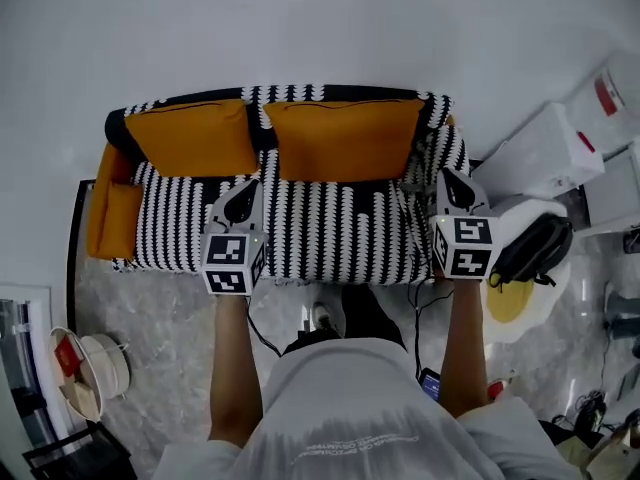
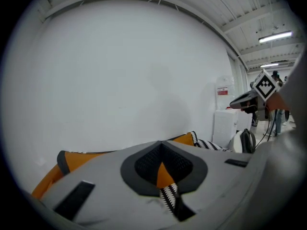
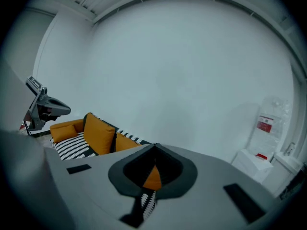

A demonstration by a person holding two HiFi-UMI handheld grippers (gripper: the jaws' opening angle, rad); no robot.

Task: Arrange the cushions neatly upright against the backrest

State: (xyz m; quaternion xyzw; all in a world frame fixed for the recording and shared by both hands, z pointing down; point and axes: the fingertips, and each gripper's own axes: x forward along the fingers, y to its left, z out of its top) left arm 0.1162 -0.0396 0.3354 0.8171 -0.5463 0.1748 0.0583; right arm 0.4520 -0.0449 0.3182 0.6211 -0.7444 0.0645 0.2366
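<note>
Where plump cushions (image 1: 345, 140) lean, sofa fabric (image 1: 330, 230) zigzags.

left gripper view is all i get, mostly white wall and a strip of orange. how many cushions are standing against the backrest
Observer: Two. In the head view, the left cushion and the right cushion, both big and orange, stand upright side by side against the backrest of the sofa.
Operator: anything else orange on it
Observer: Yes, a smaller orange cushion sits on the seat at the sofa's left end.
Operator: is my right gripper holding anything
Observer: No. The right gripper has its jaws together on nothing. In the head view it sits over the sofa's right end, apart from the cushions.
</note>
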